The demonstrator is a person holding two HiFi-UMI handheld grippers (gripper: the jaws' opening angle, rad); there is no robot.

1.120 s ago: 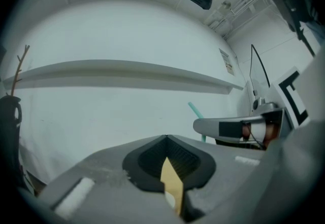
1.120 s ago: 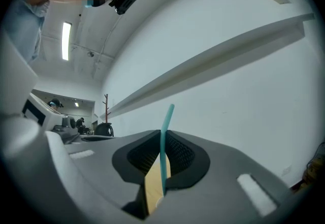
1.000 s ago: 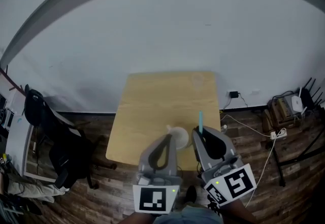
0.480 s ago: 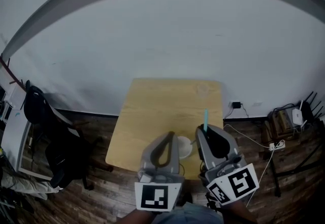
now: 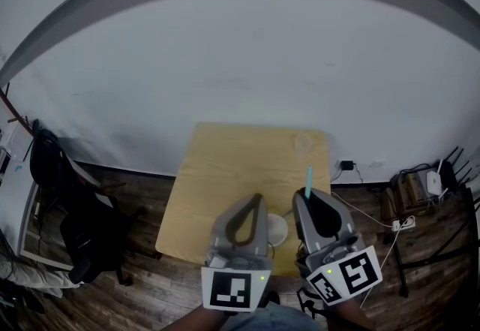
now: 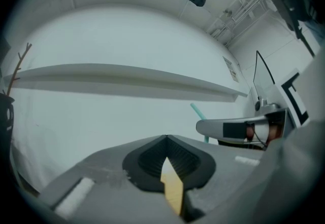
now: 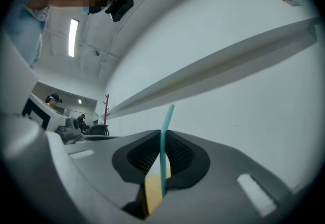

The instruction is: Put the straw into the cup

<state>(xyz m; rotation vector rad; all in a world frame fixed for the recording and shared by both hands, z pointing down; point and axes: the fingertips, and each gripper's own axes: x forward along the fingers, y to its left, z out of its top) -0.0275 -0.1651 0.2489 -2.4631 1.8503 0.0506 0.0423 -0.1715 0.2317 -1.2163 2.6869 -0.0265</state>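
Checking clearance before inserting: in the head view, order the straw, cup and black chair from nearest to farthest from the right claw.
1. straw, clamped in the right claw itself.
2. cup, on the table just to its left.
3. black chair, far off to the left.

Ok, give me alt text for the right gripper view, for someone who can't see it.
The right gripper is shut on a teal straw, which stands nearly upright between its jaws and pokes out above them. Behind is a white wall; a sliver of wooden table shows through the gap lower down.
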